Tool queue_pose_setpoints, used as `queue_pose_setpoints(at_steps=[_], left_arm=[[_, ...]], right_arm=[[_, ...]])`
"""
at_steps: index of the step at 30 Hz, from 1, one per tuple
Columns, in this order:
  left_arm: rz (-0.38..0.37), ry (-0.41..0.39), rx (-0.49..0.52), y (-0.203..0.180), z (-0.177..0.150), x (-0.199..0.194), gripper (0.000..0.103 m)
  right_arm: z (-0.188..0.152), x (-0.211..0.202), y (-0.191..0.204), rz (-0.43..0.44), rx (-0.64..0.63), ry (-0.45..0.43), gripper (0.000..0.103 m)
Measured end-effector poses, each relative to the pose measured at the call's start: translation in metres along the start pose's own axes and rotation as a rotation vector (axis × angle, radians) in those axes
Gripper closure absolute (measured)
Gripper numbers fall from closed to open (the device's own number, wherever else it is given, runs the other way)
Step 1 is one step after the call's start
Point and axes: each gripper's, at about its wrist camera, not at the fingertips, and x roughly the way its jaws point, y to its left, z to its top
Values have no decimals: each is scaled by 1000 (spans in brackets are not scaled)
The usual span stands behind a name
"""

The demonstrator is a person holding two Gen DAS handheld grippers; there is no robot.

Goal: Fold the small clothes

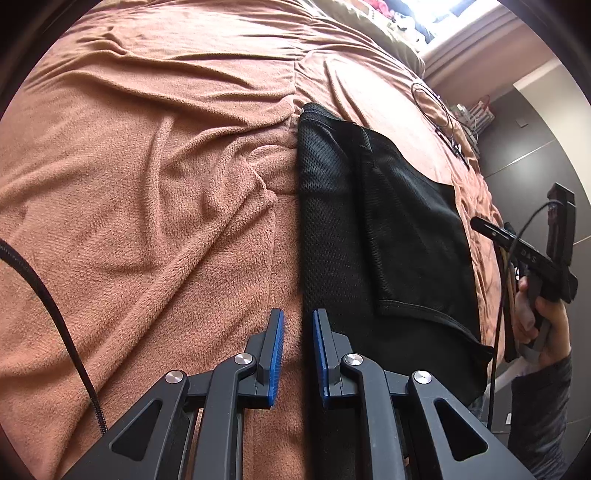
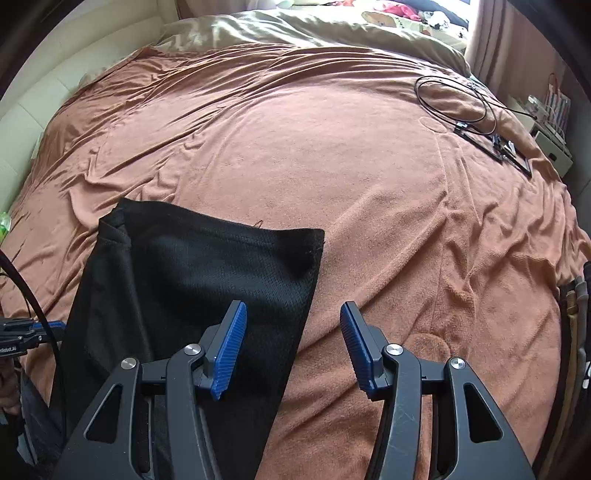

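A black mesh garment [image 1: 373,229] lies flat on the brown blanket [image 1: 147,184], with a folded layer on top. My left gripper [image 1: 298,325] hovers at the garment's left edge, its blue pads a narrow gap apart and holding nothing. In the right wrist view the same garment [image 2: 207,273] lies at the lower left. My right gripper [image 2: 293,317] is open wide and empty above the garment's right edge. The right gripper also shows in the left wrist view [image 1: 532,254], held by a hand beyond the garment.
A black cable loop [image 2: 454,99] and a flat black frame [image 2: 498,147] lie at the blanket's far right. An olive duvet [image 2: 314,29] and pillows lie at the head of the bed. A cream wall panel [image 2: 55,85] runs along the left side.
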Motion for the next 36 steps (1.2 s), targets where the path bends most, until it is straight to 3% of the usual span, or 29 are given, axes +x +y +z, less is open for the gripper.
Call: queue_pose_setpoints(at_steps=[5, 7, 10, 16, 21, 29, 36], left_arm=[[4, -1, 4, -2, -2, 0, 87], [4, -3, 6, -2, -2, 0, 87], [2, -1, 5, -2, -3, 2, 87], [1, 6, 5, -1, -3, 3, 86], [-50, -3, -5, -1, -2, -1, 69], [-4, -2, 40, -7, -4, 9, 74], [-6, 2, 28, -1, -3, 13, 78]], right_arm=[[-13, -21, 23, 48, -97, -13, 49], [-18, -27, 34, 71, -145, -16, 31], [-25, -29, 52, 91, -222, -7, 23], [-39, -20, 84, 100, -365, 57, 21], [-47, -9, 102, 116, -457, 111, 21], [-48, 8, 111, 50, -527, 153, 21], [-33, 17, 96, -7, -488, 137, 21]])
